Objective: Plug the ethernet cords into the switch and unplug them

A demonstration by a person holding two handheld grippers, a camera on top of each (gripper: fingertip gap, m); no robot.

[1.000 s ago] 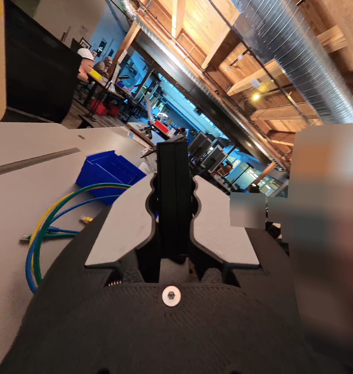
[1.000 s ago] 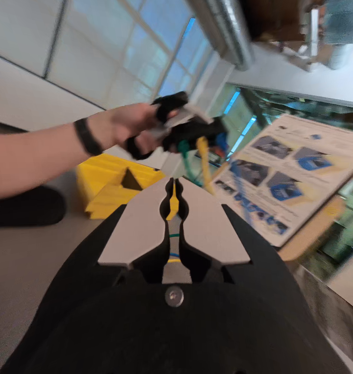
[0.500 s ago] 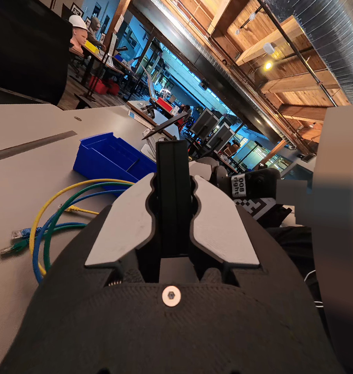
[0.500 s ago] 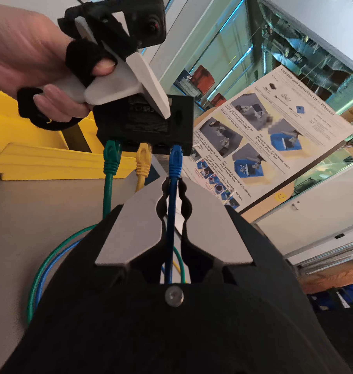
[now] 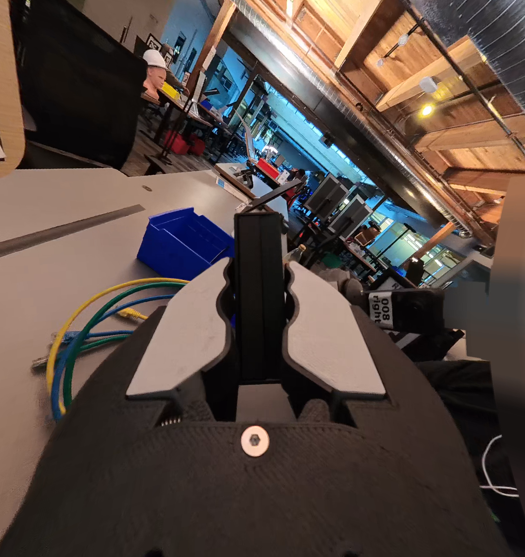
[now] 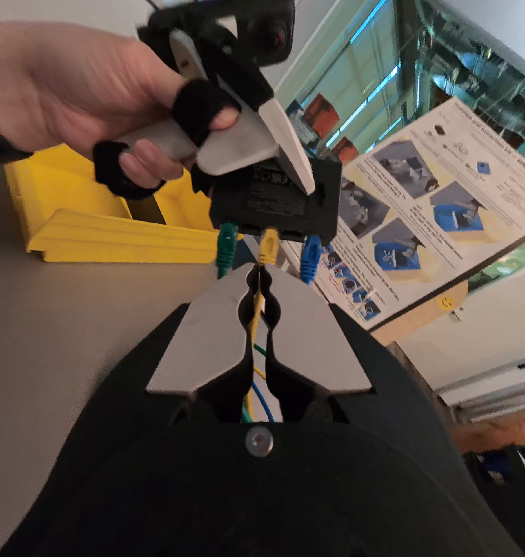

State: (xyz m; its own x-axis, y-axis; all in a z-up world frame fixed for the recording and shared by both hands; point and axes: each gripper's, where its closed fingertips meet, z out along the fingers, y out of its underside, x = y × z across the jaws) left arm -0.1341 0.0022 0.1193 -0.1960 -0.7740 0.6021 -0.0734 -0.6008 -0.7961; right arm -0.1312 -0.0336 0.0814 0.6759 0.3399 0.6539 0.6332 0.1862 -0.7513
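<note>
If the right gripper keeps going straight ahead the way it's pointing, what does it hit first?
Most likely the yellow plug seated in the black switch. The right gripper is shut on the yellow cord, fingertips just below that plug. The green plug and blue plug flank the line. Depth is uncertain.

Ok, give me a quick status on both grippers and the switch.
Left gripper shut on the switch, held off the table. Right gripper shut on the yellow cord. Green cord, yellow and blue cord all plugged in. Nothing blocking.
</note>
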